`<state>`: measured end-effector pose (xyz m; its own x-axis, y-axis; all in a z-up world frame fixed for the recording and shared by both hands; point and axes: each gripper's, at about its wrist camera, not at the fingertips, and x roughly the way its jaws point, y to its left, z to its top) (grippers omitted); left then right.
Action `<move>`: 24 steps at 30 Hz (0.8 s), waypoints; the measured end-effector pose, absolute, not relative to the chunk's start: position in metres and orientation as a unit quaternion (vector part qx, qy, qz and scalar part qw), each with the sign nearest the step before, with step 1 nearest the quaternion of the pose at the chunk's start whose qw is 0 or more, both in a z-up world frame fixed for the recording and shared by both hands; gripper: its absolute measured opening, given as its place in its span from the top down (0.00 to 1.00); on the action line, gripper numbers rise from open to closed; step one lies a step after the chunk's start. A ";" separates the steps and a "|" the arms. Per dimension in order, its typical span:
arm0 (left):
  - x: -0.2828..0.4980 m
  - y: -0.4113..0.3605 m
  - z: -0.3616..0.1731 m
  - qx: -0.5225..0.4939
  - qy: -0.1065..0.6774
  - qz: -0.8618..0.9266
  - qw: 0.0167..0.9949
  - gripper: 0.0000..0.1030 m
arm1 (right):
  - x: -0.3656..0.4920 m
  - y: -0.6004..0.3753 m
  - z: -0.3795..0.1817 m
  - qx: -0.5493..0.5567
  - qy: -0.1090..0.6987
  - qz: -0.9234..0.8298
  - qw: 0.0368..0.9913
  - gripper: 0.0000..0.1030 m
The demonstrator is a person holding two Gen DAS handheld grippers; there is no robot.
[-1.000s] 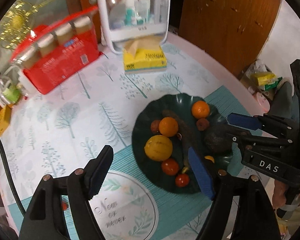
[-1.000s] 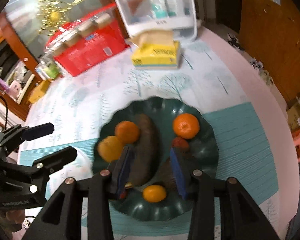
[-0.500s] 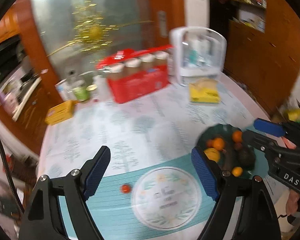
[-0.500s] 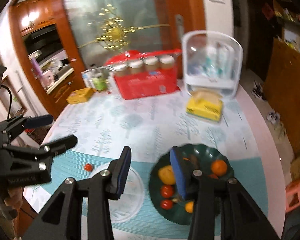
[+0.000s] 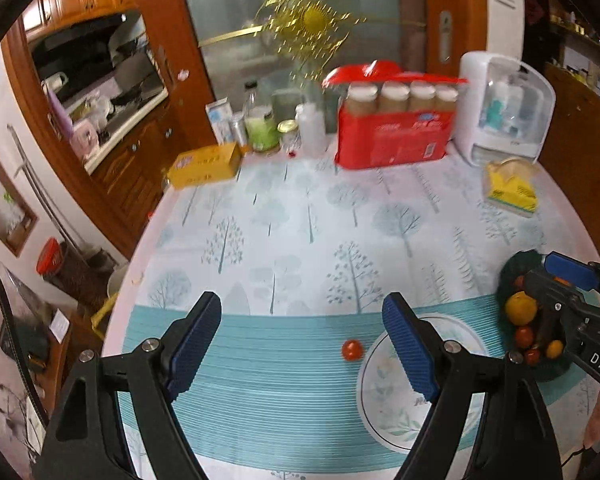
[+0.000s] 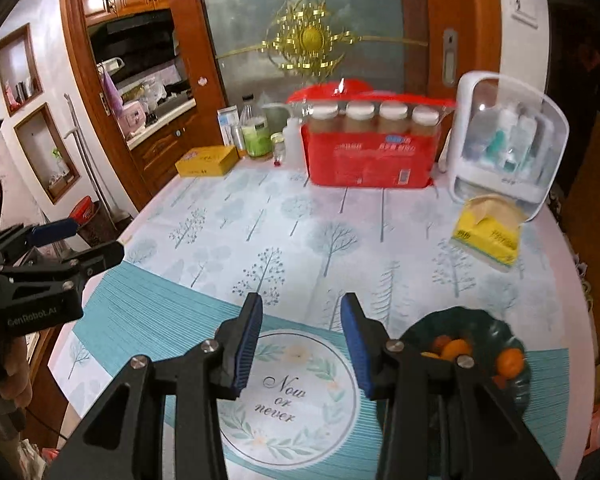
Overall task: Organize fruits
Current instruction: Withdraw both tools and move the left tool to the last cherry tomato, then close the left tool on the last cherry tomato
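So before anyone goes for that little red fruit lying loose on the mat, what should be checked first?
1. Loose red fruit in plain sight, lying apart from the dish: ok.
2. Left tool open and empty: ok.
3. Right tool empty: ok.
4. Teal mat bare around the fruit: ok.
5. Green dish has room left: cannot tell, partly hidden.
6. Fruit lined up between the left tool's pads: not ok, it lies off towards one pad.

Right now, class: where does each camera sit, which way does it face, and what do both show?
Left wrist: on the left gripper, looking down over the table; own open fingers, right gripper at right.
Right wrist: on the right gripper, facing likewise; own fingers, left gripper and hand at left.
Shared: fruit plate, red pack.
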<state>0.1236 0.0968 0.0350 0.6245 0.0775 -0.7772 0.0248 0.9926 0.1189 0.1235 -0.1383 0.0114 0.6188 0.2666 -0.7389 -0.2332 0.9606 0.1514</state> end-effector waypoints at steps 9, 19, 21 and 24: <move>0.165 0.101 -0.060 0.029 0.496 -0.009 0.868 0.21 | 0.150 -0.124 -0.064 0.030 0.466 0.114 0.877 0.60; 0.192 0.093 -0.137 0.016 0.565 -0.035 0.824 0.25 | 0.170 -0.127 -0.122 0.068 0.523 0.091 0.845 0.60; 0.192 0.091 -0.146 0.018 0.571 -0.040 0.820 0.25 | 0.173 -0.127 -0.129 0.073 0.528 0.088 0.842 0.60; 0.192 0.090 -0.154 0.013 0.577 -0.044 0.815 0.29 | 0.175 -0.124 -0.136 0.076 0.536 0.089 0.836 0.60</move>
